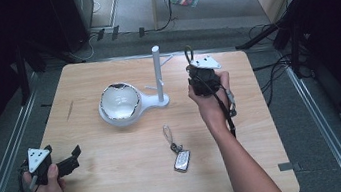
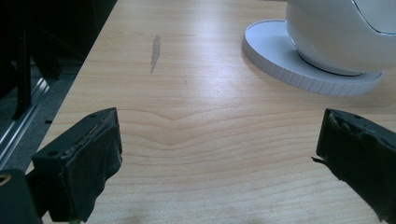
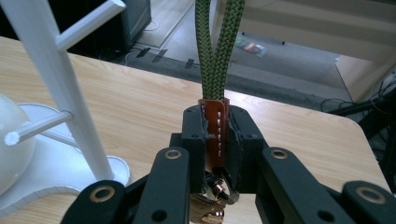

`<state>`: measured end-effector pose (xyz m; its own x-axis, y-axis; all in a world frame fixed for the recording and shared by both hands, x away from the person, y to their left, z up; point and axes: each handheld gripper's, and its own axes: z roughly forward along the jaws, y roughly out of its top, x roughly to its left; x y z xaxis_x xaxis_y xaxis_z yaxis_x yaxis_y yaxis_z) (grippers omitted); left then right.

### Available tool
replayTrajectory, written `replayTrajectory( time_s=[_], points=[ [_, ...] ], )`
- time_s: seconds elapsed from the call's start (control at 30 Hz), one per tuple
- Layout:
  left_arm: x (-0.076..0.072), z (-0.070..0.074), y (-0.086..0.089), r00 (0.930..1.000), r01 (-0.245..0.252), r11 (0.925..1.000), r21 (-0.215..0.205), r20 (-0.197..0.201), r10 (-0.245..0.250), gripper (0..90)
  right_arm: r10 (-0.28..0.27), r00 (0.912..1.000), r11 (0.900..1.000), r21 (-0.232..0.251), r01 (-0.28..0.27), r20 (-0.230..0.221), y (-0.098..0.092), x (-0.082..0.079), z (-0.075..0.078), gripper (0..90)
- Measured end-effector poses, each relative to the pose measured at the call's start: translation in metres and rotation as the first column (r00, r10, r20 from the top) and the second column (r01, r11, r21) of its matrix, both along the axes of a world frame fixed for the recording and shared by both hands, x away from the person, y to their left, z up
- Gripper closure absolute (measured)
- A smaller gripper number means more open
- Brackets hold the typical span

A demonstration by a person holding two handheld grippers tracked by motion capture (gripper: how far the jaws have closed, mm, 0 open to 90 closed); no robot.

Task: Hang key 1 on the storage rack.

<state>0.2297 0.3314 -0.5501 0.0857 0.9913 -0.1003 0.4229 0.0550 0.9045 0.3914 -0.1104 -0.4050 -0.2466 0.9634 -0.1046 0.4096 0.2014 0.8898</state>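
the right gripper (image 3: pixel 216 135), raised near the table's (image 1: pixel 120 184) far right corner beside the white stand (image 1: pixel 158 72), is clamped on a green cord keychain's (image 3: pixel 215 51) leather tab, while the left gripper (image 2: pixel 219 158) rests wide apart at the near left corner.

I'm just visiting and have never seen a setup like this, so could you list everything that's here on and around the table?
Light wooden table: one, in the middle of the floor.
White stand with an upright post and side pegs: one, far centre of the table.
White rounded bowl on the stand's round base: one, left of the post.
Silver key fob with a loop strap: one, lying near centre.
Green braided cord loop with a brown leather tab: one, clamped in the right tool.
Cables: several, black, on the floor to the right.
Left tool: black, open, near left corner.
Right tool: black, shut on the tab, right of the post.
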Motion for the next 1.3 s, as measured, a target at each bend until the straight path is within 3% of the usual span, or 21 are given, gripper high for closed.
replayTrajectory(
  time_s=[0.17, 0.43, 1.3],
  points=[
    [0.000, 0.000, 0.000, 1.0000, -0.002, 1.0000, -0.001, 0.002, 0.002, 0.6, 0.045, 0.9989, 0.999, 0.017, -0.045, 0.017, 0.005, 0.001, -0.002, 79.4],
    [0.000, 0.000, 0.000, 1.0000, -0.002, 1.0000, -0.001, 0.003, 0.002, 0.6, 0.009, 1.0000, 1.000, -0.026, -0.009, 0.004, 0.016, 0.005, -0.010, 79.5],
    [0.000, 0.000, 0.000, 1.0000, 0.000, 1.0000, 0.001, 0.001, 0.000, 0.5, 0.073, 0.9972, 0.989, -0.130, -0.071, 0.014, 0.044, -0.003, -0.016, 79.8]
  ],
)
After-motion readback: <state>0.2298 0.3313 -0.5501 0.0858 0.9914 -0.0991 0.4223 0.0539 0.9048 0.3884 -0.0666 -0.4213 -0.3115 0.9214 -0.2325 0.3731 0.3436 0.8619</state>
